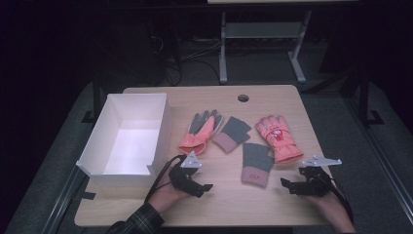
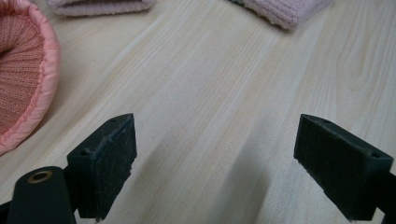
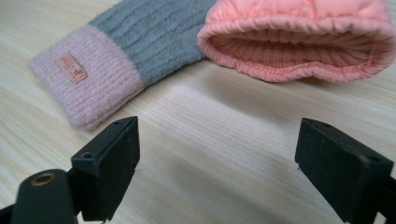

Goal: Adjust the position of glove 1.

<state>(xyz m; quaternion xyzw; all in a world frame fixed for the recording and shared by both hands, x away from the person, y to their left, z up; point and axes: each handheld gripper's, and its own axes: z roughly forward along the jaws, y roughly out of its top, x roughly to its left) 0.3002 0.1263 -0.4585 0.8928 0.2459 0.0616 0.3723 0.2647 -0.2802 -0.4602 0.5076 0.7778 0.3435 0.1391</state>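
Four soft, light gloves lie mid-tabletop (image 1: 272, 204), beside an open white cardboard box (image 1: 127, 139). The grey-and-pink knitted fingerless glove (image 3: 105, 65) and the salmon padded ski glove (image 3: 299, 39), cuffs touching, lie just beyond the right gripper (image 1: 287, 184). Fingers of the left gripper (image 1: 204, 187) and the right stand wide and empty. Limp fabric probably suits a pinch at the thick cuff.

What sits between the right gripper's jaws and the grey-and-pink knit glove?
Bare wood table, seen in the right gripper view; the open right gripper faces the grey-and-pink knit glove.
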